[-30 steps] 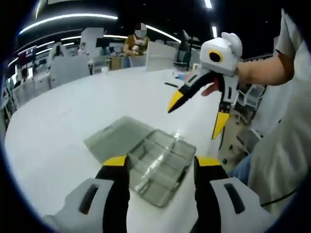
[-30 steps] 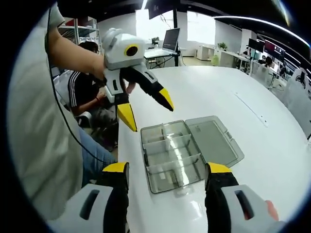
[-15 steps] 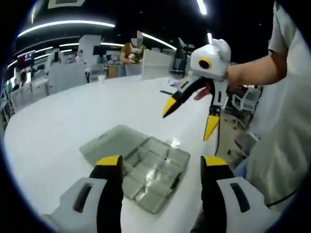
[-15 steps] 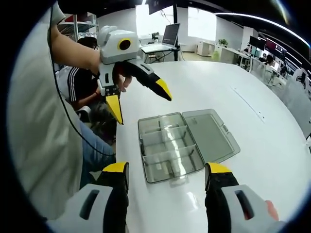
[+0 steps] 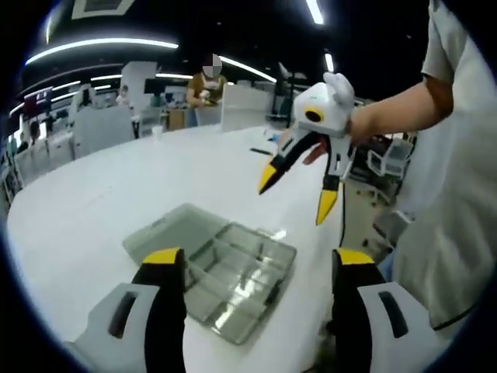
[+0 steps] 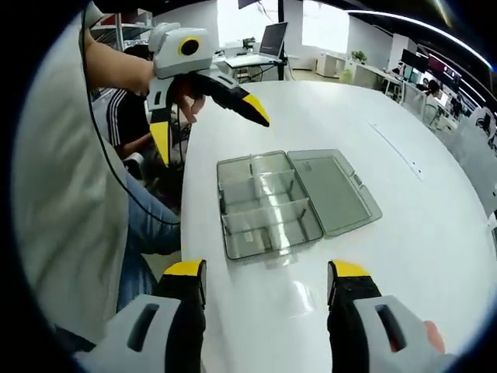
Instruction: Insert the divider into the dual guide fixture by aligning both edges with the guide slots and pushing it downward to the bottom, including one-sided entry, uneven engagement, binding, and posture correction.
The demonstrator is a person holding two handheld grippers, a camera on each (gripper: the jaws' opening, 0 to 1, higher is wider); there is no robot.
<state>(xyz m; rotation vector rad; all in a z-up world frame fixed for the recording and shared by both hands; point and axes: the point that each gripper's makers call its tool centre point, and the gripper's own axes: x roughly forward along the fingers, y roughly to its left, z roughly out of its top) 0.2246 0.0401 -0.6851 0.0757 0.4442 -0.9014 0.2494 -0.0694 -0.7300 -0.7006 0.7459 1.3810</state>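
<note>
On the white tabletop (image 6: 404,233): clear grey-tinted plastic compartment box (image 6: 268,203) w/ hinged lid (image 6: 334,190) lying flat open beside it.

Box, left gripper view: box (image 5: 233,280) sits just ahead of the left claw (image 5: 256,268), between its two yellow-tipped jaws & a little beyond them; lid (image 5: 167,233) on the far-left side of the tray.

Box, right gripper view: well ahead of the right claw (image 6: 268,280), roughly centred on the gap between jaws; lid to the right of the tray.

Dividers: thin clear partitions stand in the tray, splitting it into several cells; can't tell which are loose or how deep each is seated.

Left claw: jaws wide apart, nothing between them, held above the table & not touching the box. In the right gripper view it (image 6: 210,116) hangs beyond the box, upper left, jaws splayed, a hand (image 6: 182,97) behind it.

Right claw: jaws wide apart, nothing held, clear of the box. In the left gripper view it (image 5: 295,190) hovers beyond & above the box, to the right, tips pointing down, jaws spread, held by a hand (image 5: 314,148).

Person: pale short sleeve (image 5: 450,93) & bare forearm at right of left gripper view; light shirt (image 6: 70,202) & jeans at left of right gripper view.

Backgrnd: office desks, monitor (image 6: 273,58), seated person in striped dark top (image 6: 124,128); ceiling strip lights (image 5: 101,45).
</note>
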